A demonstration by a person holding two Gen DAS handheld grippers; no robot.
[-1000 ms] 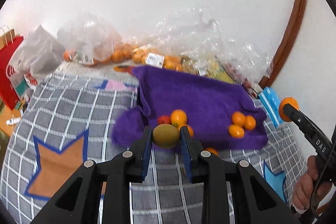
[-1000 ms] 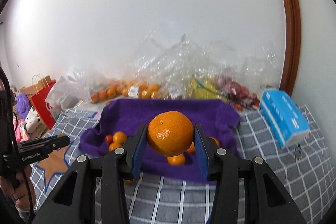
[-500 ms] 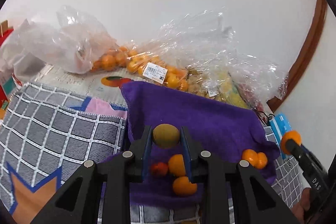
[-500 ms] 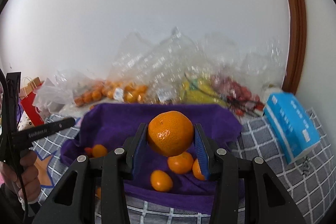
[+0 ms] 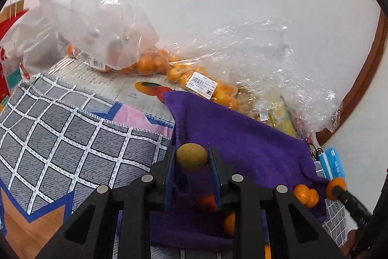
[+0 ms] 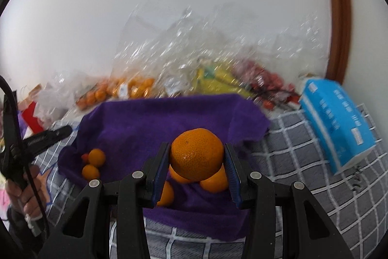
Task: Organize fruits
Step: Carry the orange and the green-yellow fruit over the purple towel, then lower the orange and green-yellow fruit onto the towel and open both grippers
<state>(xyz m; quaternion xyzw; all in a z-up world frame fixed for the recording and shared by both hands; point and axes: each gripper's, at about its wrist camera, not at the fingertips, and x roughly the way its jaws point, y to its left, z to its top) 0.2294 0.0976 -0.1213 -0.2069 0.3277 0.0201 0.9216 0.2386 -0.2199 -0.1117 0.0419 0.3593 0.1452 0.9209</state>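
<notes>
My left gripper (image 5: 192, 158) is shut on a small brownish-green kiwi (image 5: 192, 156), held over the left part of a purple towel (image 5: 242, 137). Small oranges (image 5: 305, 196) lie on the towel to the right, and more sit below my fingers. My right gripper (image 6: 197, 162) is shut on a large orange (image 6: 197, 157) above the same purple towel (image 6: 145, 123). Under it lie several small oranges (image 6: 214, 182); two more oranges (image 6: 96, 157) and a small red fruit sit at the towel's left end. The left gripper (image 6: 46, 136) shows at the left, held by a hand.
Clear plastic bags of oranges (image 5: 145, 62), yellow and red fruit (image 6: 218, 79) line the wall behind the towel. A blue tissue pack (image 6: 339, 123) lies at the right on a grey checked cloth (image 5: 68, 128). A red paper bag (image 5: 7, 40) stands far left.
Both grippers have moved forward and lower over the purple towel, each still holding its fruit. The bags at the wall look closer. The left gripper has rolled a little.
</notes>
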